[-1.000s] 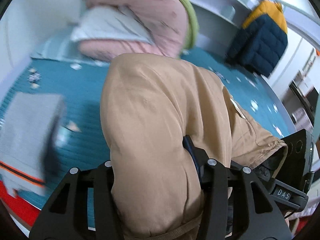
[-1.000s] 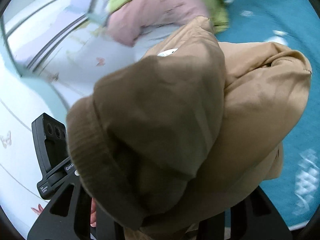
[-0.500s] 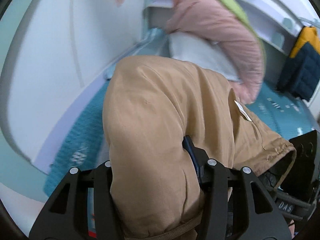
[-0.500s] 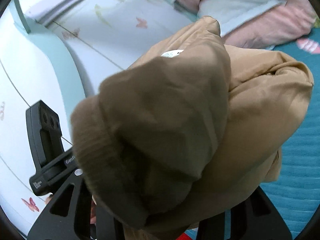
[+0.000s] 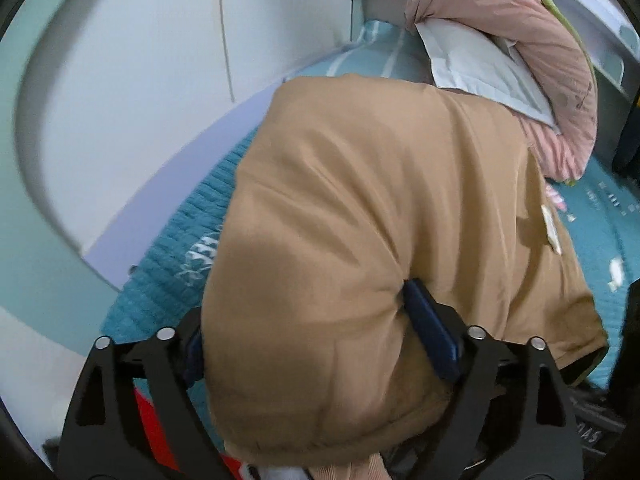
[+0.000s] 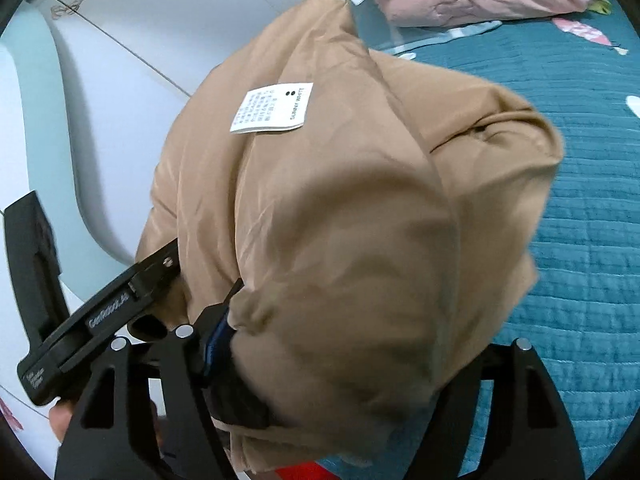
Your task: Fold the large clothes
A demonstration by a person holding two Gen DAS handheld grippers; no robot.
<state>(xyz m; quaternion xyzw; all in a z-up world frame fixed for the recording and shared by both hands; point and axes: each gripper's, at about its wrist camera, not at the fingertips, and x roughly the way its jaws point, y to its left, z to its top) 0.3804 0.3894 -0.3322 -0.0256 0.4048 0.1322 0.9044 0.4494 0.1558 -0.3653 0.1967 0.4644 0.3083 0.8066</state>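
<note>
- Bed under a quilted teal bedspread [image 6: 580, 208] with small white and pink motifs, stretching open and bare to the right of the bundle in the right wrist view.
- Pale wall panel with pink butterfly marks [image 6: 132, 32] running close along the bed's left edge; only a narrow teal strip showing between it and the bundle in the left wrist view.
- Large padded tan jacket [image 5: 380, 208], folded into a thick rounded bundle, filling the middle of both views near the wall-side edge of the bed; whether resting on the bedspread cannot tell.
- Pink quilted bedding [image 5: 560, 64] with a white pillow [image 5: 480, 68] tucked in it, heaped beyond the jacket's far edge.
- Left hand-held gripper [image 5: 320, 340]: jaws just widened, spread to either side of the jacket's near fold, blue pad [image 5: 432, 336] at the cloth; released.
- Right hand-held gripper [image 6: 360, 360]: jaws likewise just widened, straddling the near end; released.
- White care label [image 6: 272, 108] lying flat on top.
</note>
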